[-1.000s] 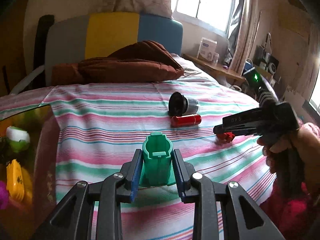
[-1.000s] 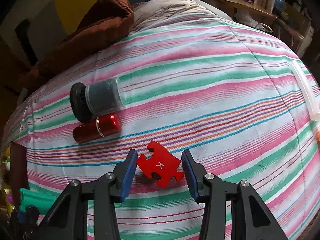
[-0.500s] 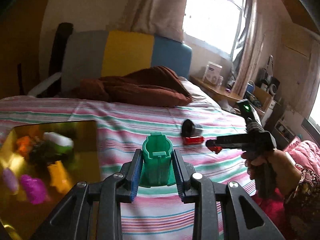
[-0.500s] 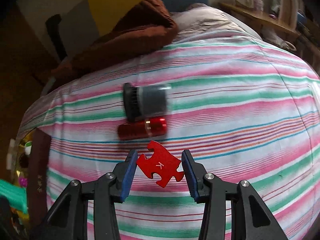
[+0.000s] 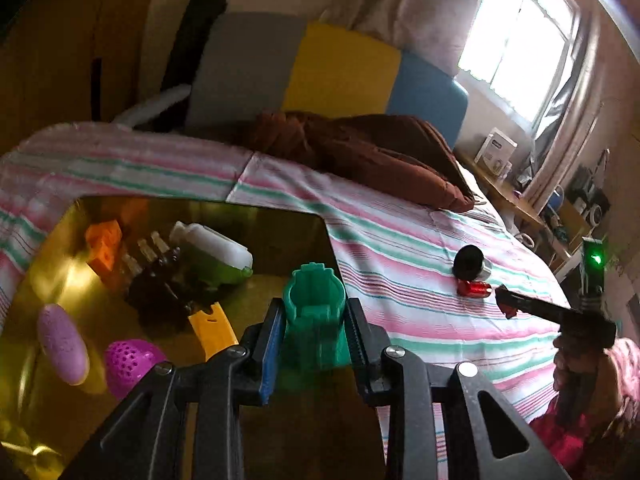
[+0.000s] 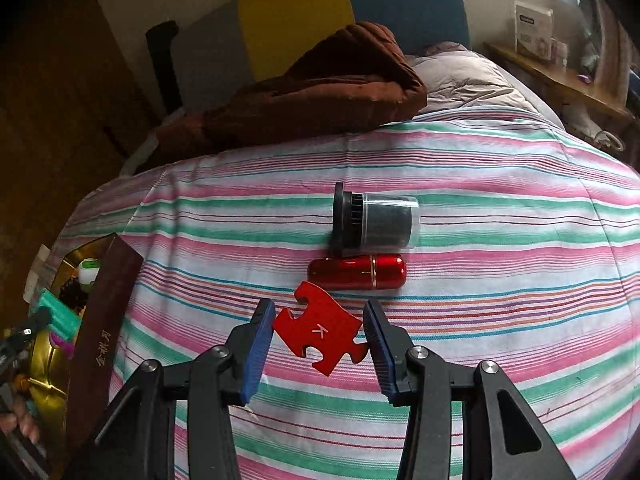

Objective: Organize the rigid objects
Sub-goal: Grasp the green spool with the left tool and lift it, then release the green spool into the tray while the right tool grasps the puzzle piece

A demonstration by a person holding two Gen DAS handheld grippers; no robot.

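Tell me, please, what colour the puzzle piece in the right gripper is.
Red puzzle piece, marked with a white K; clearest in the right wrist view.

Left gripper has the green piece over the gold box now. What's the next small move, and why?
Probably lower the left gripper a little and let go. It is shut on the green piece, which hangs over the gold box near its right edge, above a bare patch beside the yellow toy. Other toys already lie there, so this looks like the drop spot.
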